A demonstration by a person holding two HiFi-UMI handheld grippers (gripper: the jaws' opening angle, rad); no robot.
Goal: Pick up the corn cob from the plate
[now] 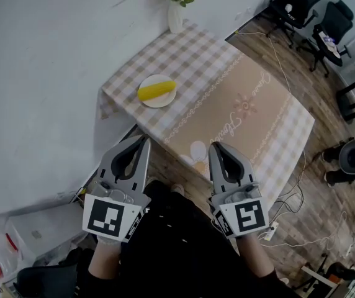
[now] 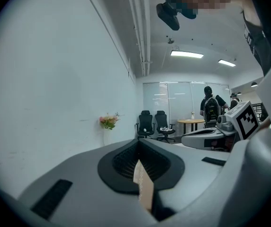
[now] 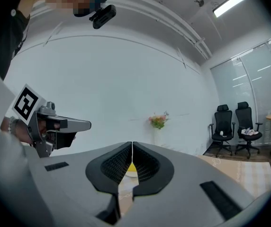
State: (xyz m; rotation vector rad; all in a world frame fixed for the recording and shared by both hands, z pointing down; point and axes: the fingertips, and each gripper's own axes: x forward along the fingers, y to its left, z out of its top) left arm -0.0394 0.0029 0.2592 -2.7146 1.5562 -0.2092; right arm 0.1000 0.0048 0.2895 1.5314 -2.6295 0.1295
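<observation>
Since the corn cob [image 1: 157, 90] lies on the plate [image 1: 159, 103] on the worktop [image 1: 239, 104], well apart from the left claw [image 1: 143, 140] & right claw [image 1: 217, 146], both closed & empty, nothing's done yet; whole pick-up's left.

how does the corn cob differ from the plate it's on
The corn cob is yellow; the plate is white. The corn cob is long and narrow, while the plate is round and flat. The corn cob lies across the plate, spanning nearly its whole width, whereas the plate rests directly on the checked tablecloth. Both sit together near the table's left edge.
</observation>
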